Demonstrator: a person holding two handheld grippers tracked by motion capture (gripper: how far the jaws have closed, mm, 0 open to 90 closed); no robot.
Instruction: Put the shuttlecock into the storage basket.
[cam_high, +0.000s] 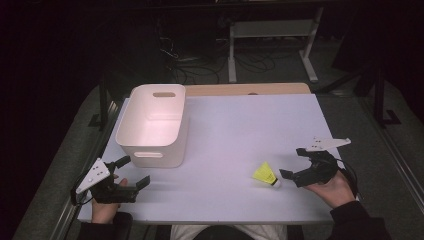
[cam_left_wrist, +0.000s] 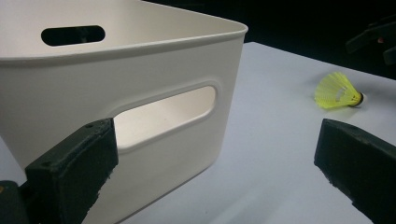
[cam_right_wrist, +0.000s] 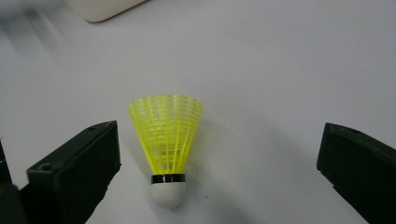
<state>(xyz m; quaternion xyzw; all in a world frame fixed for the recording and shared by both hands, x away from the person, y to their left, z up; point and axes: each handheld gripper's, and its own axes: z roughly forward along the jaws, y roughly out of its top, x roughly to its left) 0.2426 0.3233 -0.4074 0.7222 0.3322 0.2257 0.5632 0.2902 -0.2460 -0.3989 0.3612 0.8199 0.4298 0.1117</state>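
Observation:
A yellow shuttlecock (cam_high: 266, 174) with a white cork lies on its side on the white table (cam_high: 240, 130), right of centre near the front. My right gripper (cam_high: 294, 163) stands open just to its right. In the right gripper view the shuttlecock (cam_right_wrist: 167, 140) lies between the wide-apart jaws, cork toward the camera. A white bin (cam_high: 152, 124) with handle slots stands at the left. My left gripper (cam_high: 134, 171) is open at the table's front left, just short of the bin's near wall (cam_left_wrist: 140, 93). The left gripper view also catches the shuttlecock (cam_left_wrist: 338, 91) far off to the right.
Beyond the table's far edge a wooden strip (cam_high: 247, 89) shows, with cables and a white metal frame (cam_high: 270, 35) on the dark floor behind. A hand holds each gripper at the table's front edge.

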